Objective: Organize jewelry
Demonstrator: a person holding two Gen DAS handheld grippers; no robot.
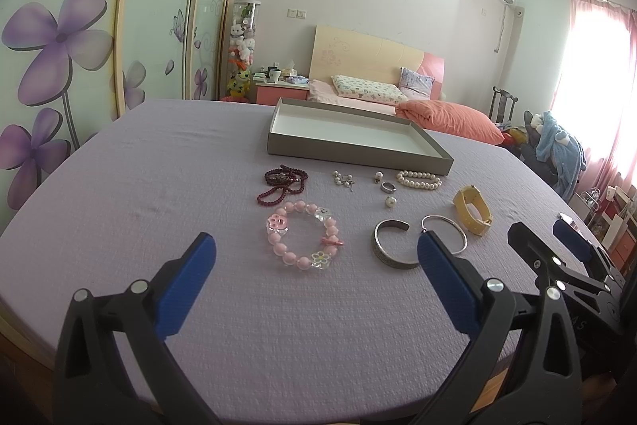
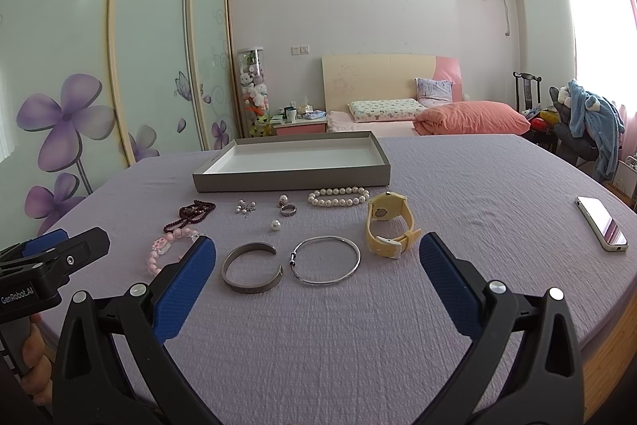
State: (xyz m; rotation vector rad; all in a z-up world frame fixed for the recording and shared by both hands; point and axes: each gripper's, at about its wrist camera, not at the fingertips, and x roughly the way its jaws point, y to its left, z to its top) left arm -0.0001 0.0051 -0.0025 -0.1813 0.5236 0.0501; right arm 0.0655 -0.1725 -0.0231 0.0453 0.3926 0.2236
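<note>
Silver bangle (image 2: 325,260) between open right gripper (image 2: 317,257) fingers.

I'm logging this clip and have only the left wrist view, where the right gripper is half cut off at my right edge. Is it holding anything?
Observer: No. The right gripper is open and empty. In its own view, the thin silver bangle lies on the cloth between its fingers.
Operator: Something pale shows past that gripper. What is it?
Observer: A phone, lying flat and screen up, apart from the jewelry.
Operator: What is holding the left gripper?
Observer: A bare hand wraps the handle below the left gripper, at the lower left of the right wrist view.
</note>
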